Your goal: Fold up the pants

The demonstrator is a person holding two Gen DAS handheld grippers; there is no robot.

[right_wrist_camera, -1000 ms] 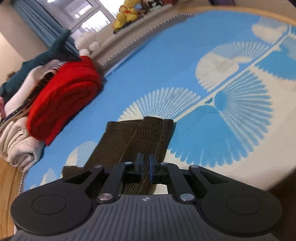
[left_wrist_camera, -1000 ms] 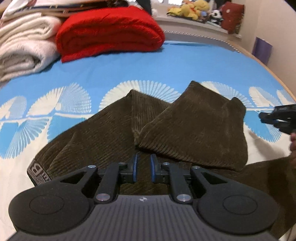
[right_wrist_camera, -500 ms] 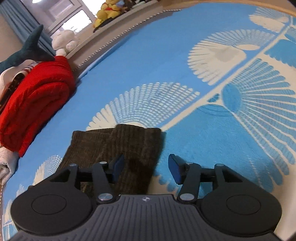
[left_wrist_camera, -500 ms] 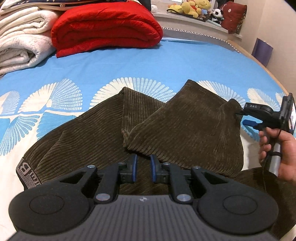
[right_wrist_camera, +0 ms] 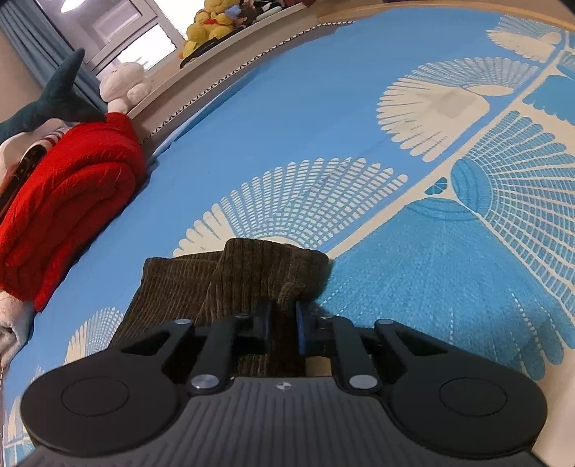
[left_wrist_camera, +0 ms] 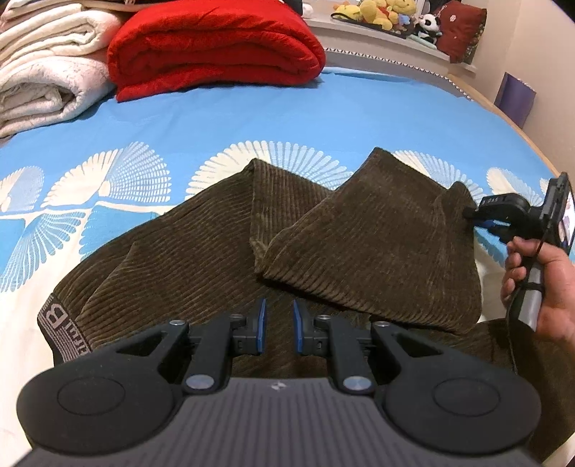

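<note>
Dark olive corduroy pants (left_wrist_camera: 201, 258) lie on the blue patterned bed, one leg folded back over the rest, waistband label (left_wrist_camera: 57, 319) at the left. My left gripper (left_wrist_camera: 276, 325) hovers just above the pants near the front, jaws nearly closed with a narrow gap, holding nothing. My right gripper (right_wrist_camera: 284, 328) is shut on the pant leg hem (right_wrist_camera: 287, 266). In the left wrist view the right gripper (left_wrist_camera: 474, 217) pinches the leg's far right corner.
A folded red blanket (left_wrist_camera: 212, 43) and white blankets (left_wrist_camera: 46, 82) are stacked at the back left. Plush toys (left_wrist_camera: 381, 14) sit on the ledge behind the bed. The bed's wooden edge (left_wrist_camera: 510, 122) curves along the right.
My right gripper opened half a second ago and has now closed on the pant leg's hem corner. My left gripper stayed almost still above the pants.
</note>
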